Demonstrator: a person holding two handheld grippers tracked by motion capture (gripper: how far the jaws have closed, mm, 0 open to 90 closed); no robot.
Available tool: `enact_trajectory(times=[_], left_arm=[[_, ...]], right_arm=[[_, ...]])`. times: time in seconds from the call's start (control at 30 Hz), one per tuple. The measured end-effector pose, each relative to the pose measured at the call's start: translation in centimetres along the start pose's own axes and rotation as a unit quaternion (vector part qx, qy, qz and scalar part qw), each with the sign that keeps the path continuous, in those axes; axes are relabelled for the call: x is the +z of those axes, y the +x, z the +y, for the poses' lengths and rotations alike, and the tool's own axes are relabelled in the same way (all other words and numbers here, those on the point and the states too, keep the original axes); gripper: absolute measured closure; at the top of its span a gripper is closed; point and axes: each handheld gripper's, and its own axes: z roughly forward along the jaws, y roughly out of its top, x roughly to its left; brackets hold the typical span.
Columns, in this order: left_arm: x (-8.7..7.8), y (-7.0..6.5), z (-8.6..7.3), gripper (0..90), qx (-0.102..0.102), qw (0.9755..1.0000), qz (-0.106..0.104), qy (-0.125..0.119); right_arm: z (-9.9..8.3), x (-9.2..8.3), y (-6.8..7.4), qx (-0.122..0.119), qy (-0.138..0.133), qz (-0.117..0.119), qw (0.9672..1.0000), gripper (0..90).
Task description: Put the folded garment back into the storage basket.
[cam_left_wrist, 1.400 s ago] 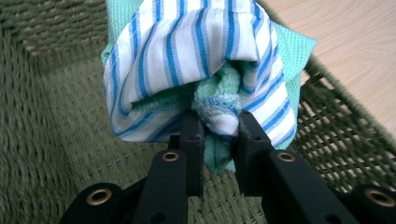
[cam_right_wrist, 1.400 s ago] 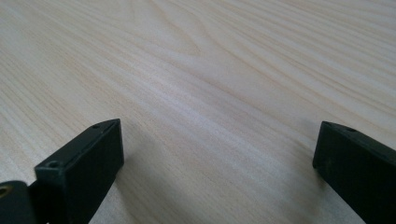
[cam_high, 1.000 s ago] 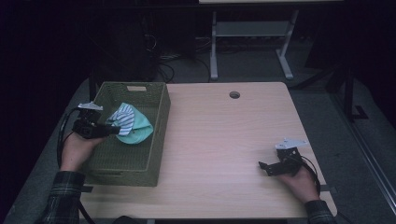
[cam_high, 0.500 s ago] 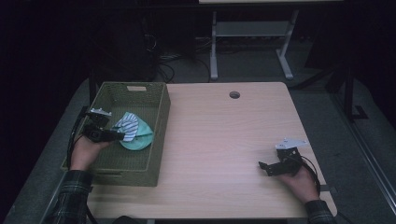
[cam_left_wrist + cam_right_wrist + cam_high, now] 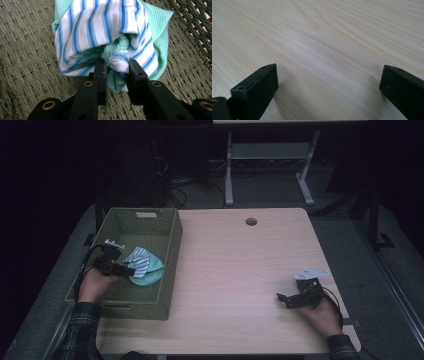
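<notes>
Cloths, a blue-striped white cloth [image 5: 100,30] bunched with a mint green cloth [image 5: 161,32], sit pinched at a fold between my left gripper [image 5: 116,72] pads; its jaws have just been easing apart, yet fabric is caught between them. The bundle lies on the woven floor of the green basket [image 5: 165,285] at the table's [image 5: 240,270] left. My right gripper [image 5: 286,298] rests spread wide on bare wood, well apart.

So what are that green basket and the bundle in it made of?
The basket looks like woven wicker or plastic cord, matte, with its plaiting showing. The bundle is soft cloth: a striped woven fabric over a mint knitted-looking one, pinched by the left claw.
</notes>
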Motion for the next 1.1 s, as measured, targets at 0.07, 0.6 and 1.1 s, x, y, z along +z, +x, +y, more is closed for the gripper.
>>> enact_trajectory(times=[0.07,0.6,1.1], left_arm=[[0.0,0.1,0.0,67.7,0.005,1.0000,0.003,0.005],[-0.3,0.1,0.1,26.0,0.006,0.9996,0.007,-0.027],[-3.1,-2.0,1.2,13.8,0.026,0.9963,0.016,-0.080]], right_arm=[[0.0,0.0,0.0,0.000,0.000,0.000,1.0000,1.4],[0.0,0.0,0.0,0.000,0.000,0.000,1.0000,1.4],[0.0,0.0,0.0,0.002,-0.001,0.000,1.0000,1.4]])
